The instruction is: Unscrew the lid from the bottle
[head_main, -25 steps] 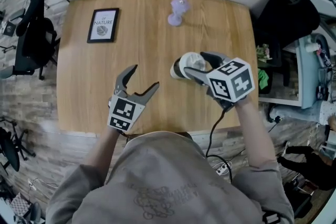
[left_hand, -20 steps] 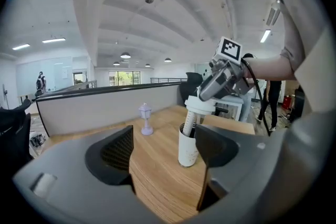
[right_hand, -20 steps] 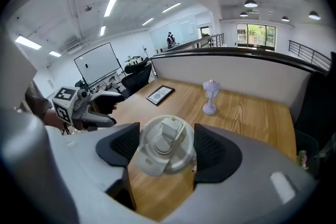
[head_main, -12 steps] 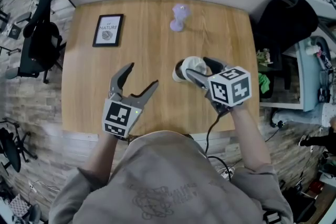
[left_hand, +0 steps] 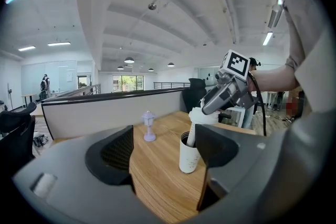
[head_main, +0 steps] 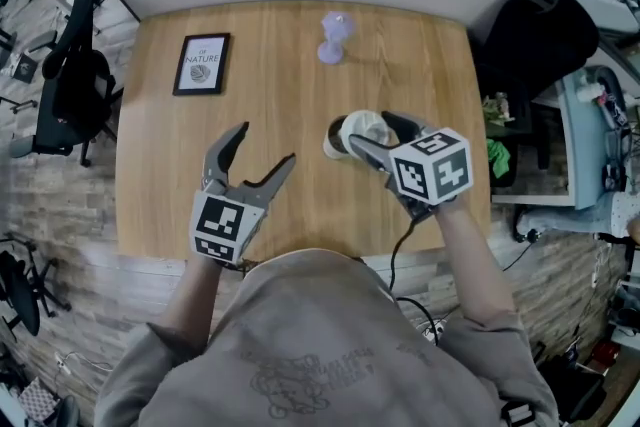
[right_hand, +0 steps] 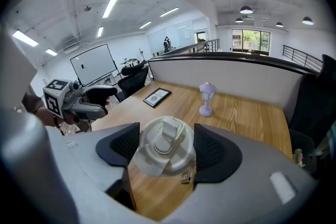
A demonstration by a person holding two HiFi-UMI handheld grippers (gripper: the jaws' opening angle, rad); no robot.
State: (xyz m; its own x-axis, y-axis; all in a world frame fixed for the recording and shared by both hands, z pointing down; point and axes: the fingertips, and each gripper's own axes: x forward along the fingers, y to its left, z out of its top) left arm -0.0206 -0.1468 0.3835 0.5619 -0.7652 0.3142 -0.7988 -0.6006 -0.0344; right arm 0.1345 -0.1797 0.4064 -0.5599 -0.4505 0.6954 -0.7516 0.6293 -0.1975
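Holding the white lid clamped between its fingers, the right gripper hovers just over the open mouth of the bottle, which stands near the middle of the table, at about two o'clock from the left gripper. That one hangs empty, fingers apart, clear of the bottle. Unscrewing looks done; a white stem under the lid dips into the mouth, so next comes a straight lift, then setting the lid down
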